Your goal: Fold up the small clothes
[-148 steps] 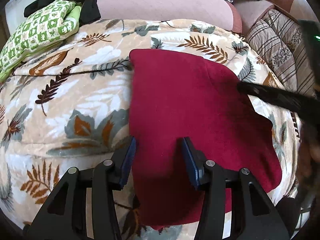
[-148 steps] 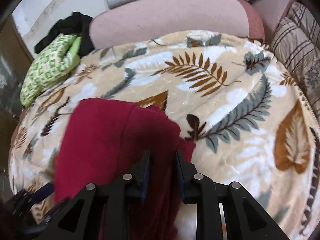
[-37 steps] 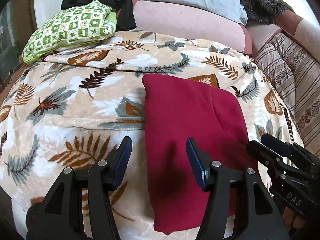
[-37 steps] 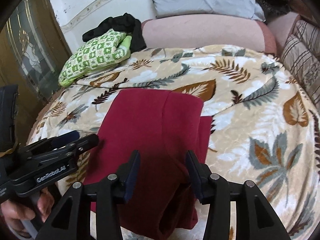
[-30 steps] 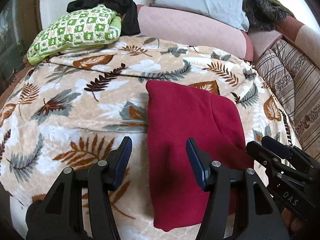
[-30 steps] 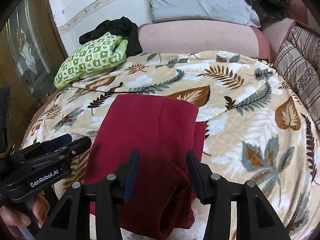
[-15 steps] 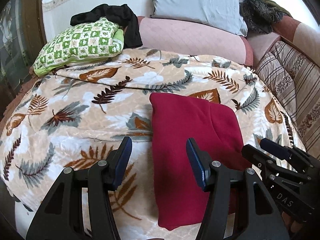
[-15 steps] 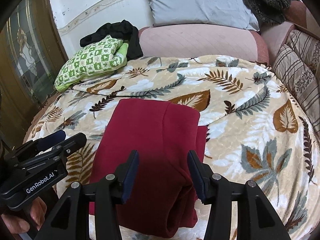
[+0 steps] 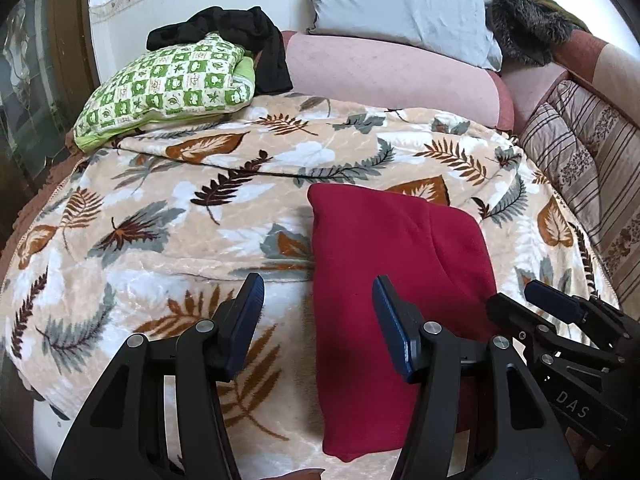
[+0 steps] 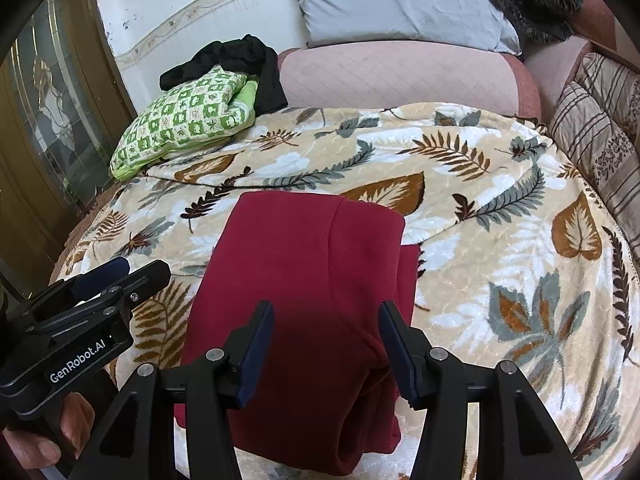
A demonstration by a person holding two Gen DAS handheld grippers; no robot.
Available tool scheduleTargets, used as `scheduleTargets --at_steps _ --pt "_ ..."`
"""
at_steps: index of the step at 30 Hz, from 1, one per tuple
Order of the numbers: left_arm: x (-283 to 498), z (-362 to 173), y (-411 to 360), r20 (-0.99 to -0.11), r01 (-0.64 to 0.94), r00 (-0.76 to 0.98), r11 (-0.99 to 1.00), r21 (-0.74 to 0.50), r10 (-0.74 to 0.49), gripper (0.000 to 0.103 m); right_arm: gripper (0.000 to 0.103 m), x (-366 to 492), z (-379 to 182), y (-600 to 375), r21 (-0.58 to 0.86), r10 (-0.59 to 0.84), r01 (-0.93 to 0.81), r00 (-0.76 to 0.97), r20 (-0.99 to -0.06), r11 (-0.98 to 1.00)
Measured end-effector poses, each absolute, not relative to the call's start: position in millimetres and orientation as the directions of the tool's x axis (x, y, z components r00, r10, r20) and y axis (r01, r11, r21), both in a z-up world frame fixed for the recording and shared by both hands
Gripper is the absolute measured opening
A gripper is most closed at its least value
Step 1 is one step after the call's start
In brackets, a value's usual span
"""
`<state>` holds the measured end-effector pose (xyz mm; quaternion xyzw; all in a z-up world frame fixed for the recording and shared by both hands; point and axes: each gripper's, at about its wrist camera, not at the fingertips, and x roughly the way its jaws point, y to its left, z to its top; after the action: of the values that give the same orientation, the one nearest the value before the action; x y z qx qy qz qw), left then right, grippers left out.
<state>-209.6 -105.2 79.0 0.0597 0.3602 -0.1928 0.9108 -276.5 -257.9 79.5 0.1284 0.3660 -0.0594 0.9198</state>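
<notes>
The folded red garment (image 10: 304,296) lies on the leaf-print blanket (image 10: 500,240), long axis running away from you. Your right gripper (image 10: 326,344) hovers spread over its near end, jaws just widened, empty; your left gripper (image 9: 318,320), also spread, straddles its left edge.

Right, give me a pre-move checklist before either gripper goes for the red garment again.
1. Left gripper open, nothing between the jaws: ok.
2. Right gripper open, jaws just been widening, no cloth pinched: ok.
3. Red garment folded and lying flat on the leaf-print blanket: ok.
4. Right edge tidy: not ok, a lower layer sticks out.
5. Near edge squared: cannot tell, the grippers hide it.
</notes>
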Motion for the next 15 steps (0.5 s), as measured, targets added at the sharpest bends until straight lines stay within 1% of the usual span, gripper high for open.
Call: scheduleTargets --at_steps 8,15 --pt "-208.9 73.7 -107.2 -0.693 0.387 0.663 0.922 -0.007 -0.283 0.056 0.053 -274.9 74.9 -258.3 0.198 -0.009 0.205 0.716 -0.698 0.959" --pt "-212.0 74.7 -107.9 -0.685 0.382 0.677 0.924 0.015 -0.269 0.056 0.053 -274.8 74.7 -256.9 0.203 -0.005 0.204 0.718 -0.696 0.958"
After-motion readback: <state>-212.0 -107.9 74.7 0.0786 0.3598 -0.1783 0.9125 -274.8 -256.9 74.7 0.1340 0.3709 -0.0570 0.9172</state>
